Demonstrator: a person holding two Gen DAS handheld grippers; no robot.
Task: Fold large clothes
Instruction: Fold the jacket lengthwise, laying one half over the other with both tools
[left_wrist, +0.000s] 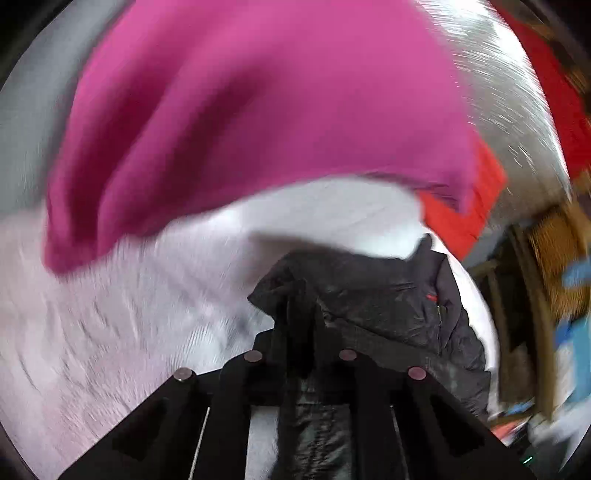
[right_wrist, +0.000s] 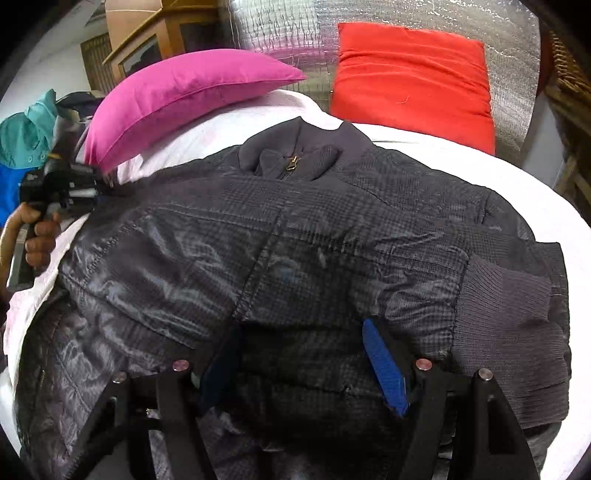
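The padded, slippery jacket (right_wrist: 295, 236) on the bed (right_wrist: 480, 162) looks bulky yet soft: left gripper (left_wrist: 301, 332) pinches its fabric, right gripper (right_wrist: 303, 354) spread, best gripping ribbed cuff (right_wrist: 509, 295).

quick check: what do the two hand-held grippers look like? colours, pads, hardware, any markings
The right hand-held gripper has a matte black angular frame, round silver pivot pins and textured blue finger pads. The left hand-held gripper has the same black frame, with dull purplish pins; its pads are hidden in dark fabric. From the right wrist view, the left unit is black with a pistol-style handle in a bare hand. No cables or markings are legible.
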